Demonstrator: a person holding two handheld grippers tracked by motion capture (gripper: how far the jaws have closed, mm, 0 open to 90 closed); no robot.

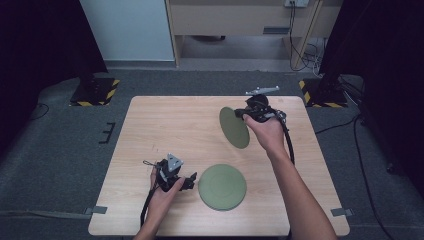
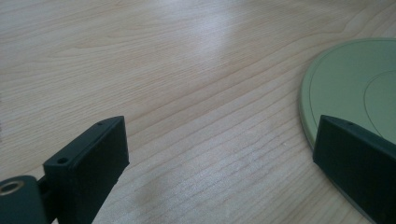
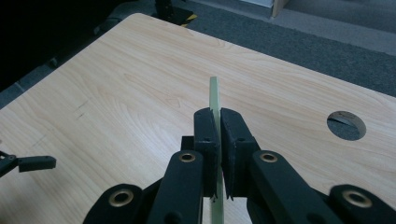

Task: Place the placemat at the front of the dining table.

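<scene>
My right tool (image 3: 219,140) clamps the rim of a flat green round plate (image 1: 234,127), held edge-on above the wooden surface (image 1: 165,130). I lower it level onto the second green plate (image 1: 222,186), beside my open left tool (image 1: 186,181).

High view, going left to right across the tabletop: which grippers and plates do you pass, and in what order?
Left gripper, jaws open, near the front edge → green plate lying flat on the table → second green plate, tilted and held at its rim → right gripper, shut on that plate.
</scene>
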